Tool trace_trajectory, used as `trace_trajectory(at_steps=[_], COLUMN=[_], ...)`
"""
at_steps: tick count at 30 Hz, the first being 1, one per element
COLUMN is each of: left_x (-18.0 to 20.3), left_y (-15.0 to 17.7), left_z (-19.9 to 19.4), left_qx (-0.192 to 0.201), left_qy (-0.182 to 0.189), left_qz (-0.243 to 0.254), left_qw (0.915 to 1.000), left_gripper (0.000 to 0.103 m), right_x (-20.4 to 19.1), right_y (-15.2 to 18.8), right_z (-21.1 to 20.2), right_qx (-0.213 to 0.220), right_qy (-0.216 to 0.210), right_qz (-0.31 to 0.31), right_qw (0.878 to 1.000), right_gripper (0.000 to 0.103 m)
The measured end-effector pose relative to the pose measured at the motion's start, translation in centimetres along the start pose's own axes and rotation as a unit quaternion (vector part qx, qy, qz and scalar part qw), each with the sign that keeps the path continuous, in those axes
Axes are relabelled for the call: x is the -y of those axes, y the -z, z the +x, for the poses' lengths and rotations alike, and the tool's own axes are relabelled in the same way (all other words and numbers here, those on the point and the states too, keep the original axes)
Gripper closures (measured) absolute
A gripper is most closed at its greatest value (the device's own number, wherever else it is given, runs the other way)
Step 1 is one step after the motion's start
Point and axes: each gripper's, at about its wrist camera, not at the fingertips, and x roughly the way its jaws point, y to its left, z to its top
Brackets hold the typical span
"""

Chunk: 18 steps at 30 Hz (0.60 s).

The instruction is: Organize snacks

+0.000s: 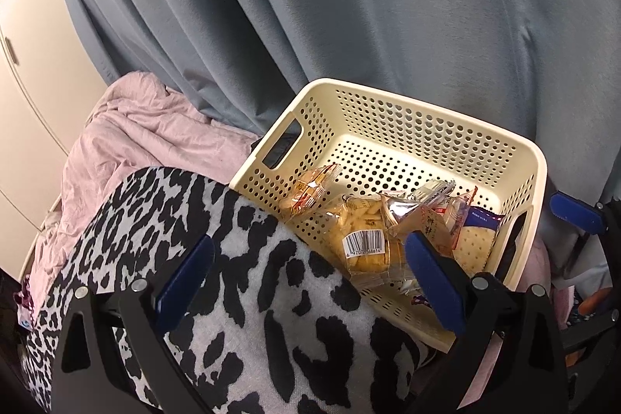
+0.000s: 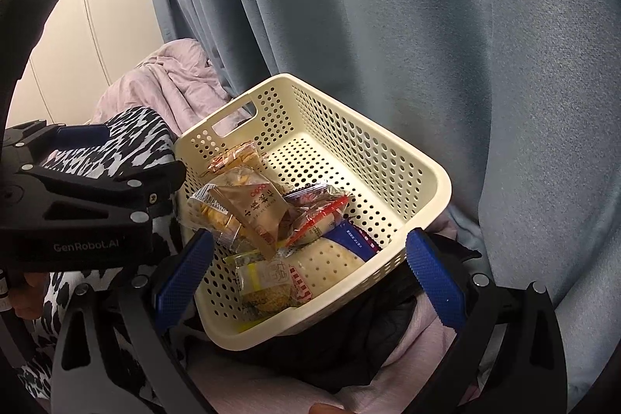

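A cream perforated basket (image 1: 438, 138) (image 2: 411, 173) holds several wrapped snack packets: a clear barcoded cracker pack (image 1: 365, 247) (image 2: 217, 212), a brown packet (image 2: 256, 216), a red-trimmed packet (image 2: 318, 220) and a large blue-and-white cracker pack (image 2: 333, 262). My left gripper (image 1: 310, 274) is open and empty over a leopard-print cushion (image 1: 252, 297), at the basket's near-left side. My right gripper (image 2: 310, 270) is open and empty, its fingers straddling the basket's near corner. The left gripper's black body (image 2: 89, 196) shows at left in the right wrist view.
A blue-grey curtain (image 1: 349, 6) hangs behind the basket. A crumpled pink blanket (image 1: 128, 138) lies to the left, with a cream cabinet (image 1: 35, 84) beyond. A black cloth (image 2: 349, 348) lies under the basket's near corner.
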Motion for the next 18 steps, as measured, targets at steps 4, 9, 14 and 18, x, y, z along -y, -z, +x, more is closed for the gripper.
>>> trace_trajectory(at_steps=[4, 9, 14, 18], left_x=[0.4, 0.44, 0.27, -0.28], left_y=[0.13, 0.12, 0.11, 0.32], left_z=[-0.27, -0.55, -0.47, -0.79], left_qx=[0.007, 0.014, 0.002, 0.004], left_qy=[-0.001, 0.0, -0.003, -0.003], left_qz=[0.01, 0.014, 0.009, 0.002], left_qw=[0.9999, 0.9998, 1.0, 1.0], left_gripper=[0.005, 0.005, 0.005, 0.005], right_x=[0.14, 0.19, 0.09, -0.07], right_y=[0.17, 0.2, 0.22, 0.24], right_z=[-0.08, -0.13, -0.25, -0.47], right_qx=[-0.002, -0.001, 0.0, 0.001], right_qy=[0.0, 0.0, 0.0, -0.001], right_qz=[0.001, 0.002, 0.004, 0.004], right_qw=[1.0, 1.0, 1.0, 1.0], right_gripper=[0.003, 0.003, 0.003, 0.003])
